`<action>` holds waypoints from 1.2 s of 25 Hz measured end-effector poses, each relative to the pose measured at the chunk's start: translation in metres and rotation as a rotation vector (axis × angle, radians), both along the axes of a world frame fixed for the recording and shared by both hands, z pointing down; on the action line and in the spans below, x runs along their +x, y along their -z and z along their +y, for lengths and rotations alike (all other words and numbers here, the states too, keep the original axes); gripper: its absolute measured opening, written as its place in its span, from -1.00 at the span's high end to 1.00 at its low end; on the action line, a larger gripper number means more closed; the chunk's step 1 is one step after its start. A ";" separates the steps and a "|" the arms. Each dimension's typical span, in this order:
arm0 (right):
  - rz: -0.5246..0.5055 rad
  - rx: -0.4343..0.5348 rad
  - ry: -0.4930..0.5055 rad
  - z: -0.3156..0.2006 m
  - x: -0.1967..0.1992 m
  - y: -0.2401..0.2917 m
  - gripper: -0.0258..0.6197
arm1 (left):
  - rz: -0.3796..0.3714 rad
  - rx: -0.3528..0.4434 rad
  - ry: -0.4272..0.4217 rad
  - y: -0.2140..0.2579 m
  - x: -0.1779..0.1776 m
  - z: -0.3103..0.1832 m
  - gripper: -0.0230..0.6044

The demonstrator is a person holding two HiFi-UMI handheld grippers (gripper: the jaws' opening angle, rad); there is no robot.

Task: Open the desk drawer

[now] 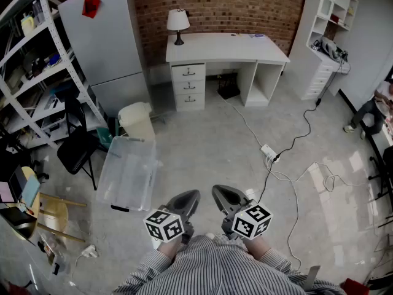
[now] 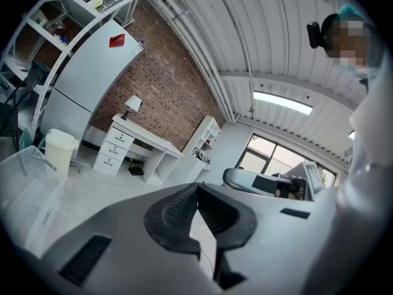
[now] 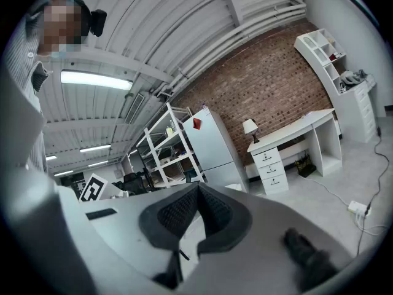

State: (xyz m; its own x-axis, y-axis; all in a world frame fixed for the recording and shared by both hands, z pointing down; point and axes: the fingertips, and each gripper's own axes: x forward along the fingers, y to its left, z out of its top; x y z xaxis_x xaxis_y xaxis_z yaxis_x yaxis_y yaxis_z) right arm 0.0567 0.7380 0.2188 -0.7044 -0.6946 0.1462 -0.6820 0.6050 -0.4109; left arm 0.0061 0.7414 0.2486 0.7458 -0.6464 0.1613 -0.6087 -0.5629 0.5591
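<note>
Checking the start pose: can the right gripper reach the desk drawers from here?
Probably not yet. The right gripper, shut, is held near the person's body; the desk drawers stand across the room. The floor between looks free, apart from a power strip and cables.

**Industrial loft fitted out as a home-style workroom**

A bare brick wall, a ribbed metal ceiling with strip lights and a grey concrete floor mark an industrial loft furnished as a lived-in workroom. Well ahead of the fingers stands a white worktop with a lamp. Ahead to their left are a refrigerator and steel shelving, and ahead to their right a white bookcase. A power strip lies on the floor between.
</note>
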 end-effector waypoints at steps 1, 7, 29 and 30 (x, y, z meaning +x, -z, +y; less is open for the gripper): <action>0.002 0.004 -0.001 -0.003 0.001 0.002 0.87 | -0.005 0.004 -0.017 0.002 0.003 -0.003 0.88; 0.011 -0.002 -0.005 -0.001 0.004 0.001 0.87 | 0.007 -0.002 -0.073 0.006 0.015 -0.001 0.89; -0.025 -0.103 -0.006 -0.012 -0.047 -0.027 0.87 | -0.012 -0.005 -0.048 -0.006 -0.014 -0.010 0.89; -0.025 -0.104 -0.007 -0.013 -0.050 -0.028 0.87 | -0.011 -0.012 -0.050 -0.008 -0.017 -0.010 0.89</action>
State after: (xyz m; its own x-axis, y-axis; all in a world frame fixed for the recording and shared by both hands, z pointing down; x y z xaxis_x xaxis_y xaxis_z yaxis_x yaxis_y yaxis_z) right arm 0.0064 0.7246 0.2472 -0.7042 -0.6813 0.2000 -0.6744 0.5536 -0.4885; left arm -0.0107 0.7310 0.2569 0.7750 -0.6065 0.1774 -0.5864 -0.5857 0.5595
